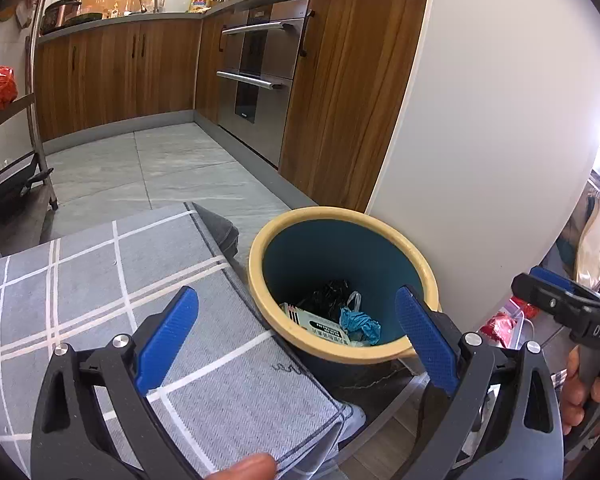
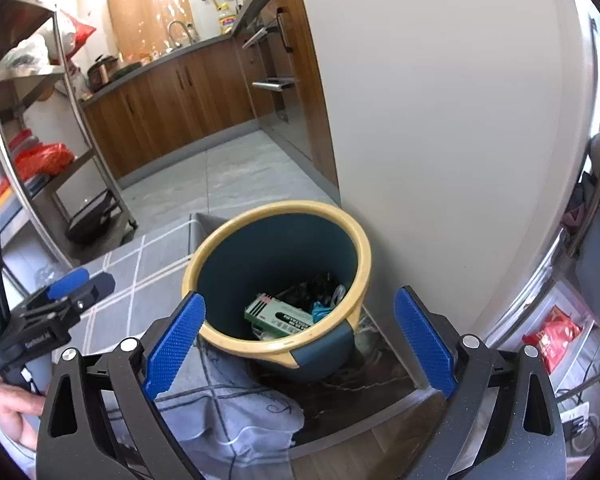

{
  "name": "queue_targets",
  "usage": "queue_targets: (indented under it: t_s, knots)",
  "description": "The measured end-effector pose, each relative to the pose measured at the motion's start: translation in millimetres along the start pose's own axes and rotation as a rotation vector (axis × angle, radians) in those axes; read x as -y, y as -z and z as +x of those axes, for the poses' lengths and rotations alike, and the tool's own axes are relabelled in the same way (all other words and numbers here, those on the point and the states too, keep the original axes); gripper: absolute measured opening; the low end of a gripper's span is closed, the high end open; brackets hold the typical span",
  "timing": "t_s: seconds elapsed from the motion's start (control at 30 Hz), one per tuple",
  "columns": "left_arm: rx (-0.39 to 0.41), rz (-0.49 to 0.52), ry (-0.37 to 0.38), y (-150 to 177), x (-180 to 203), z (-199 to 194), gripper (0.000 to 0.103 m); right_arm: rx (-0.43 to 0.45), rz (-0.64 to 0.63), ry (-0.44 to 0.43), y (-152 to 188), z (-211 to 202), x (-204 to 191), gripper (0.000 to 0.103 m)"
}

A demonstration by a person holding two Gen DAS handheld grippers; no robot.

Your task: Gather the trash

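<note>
Left wrist view: left claw (image 1: 296, 336) spread wide and empty, angled down over the corner of a grey checked tablecloth (image 1: 148, 292) on the surface; just beyond that edge, on the floor against a white cabinet panel (image 1: 500, 120), a teal bin (image 1: 342, 280) with a yellow rim, holding a printed carton (image 1: 314, 322), a crumpled blue bag (image 1: 360, 322) and something dark. Probably light, soft, crushable trash; carton best pinched across its flat faces. Right wrist view: right claw (image 2: 298, 338) likewise spread, nothing between the pads, tilted down over the same bin (image 2: 276, 280); carton (image 2: 280, 314) lying inside near the front rim.
</note>
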State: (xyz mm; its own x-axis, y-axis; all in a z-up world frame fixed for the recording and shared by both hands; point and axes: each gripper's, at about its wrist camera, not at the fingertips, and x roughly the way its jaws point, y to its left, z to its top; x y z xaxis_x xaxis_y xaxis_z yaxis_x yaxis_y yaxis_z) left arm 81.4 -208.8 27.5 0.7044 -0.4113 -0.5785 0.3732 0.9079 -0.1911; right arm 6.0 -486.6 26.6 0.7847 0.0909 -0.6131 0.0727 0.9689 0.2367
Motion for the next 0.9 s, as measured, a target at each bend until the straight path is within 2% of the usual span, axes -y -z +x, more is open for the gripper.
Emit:
queue_targets:
  t_s: [0.2, 0.9]
  knots:
    - [0.019, 0.006, -0.006, 3.1, 1.2, -6.8, 0.097, 0.027, -0.019, -0.006, 2.9, -5.4, -4.9, 0.095]
    - [0.016, 0.015, -0.005, 5.9, 4.4, -7.5, 0.097, 0.032, -0.017, -0.008, 2.8, -8.9, -6.9, 0.096]
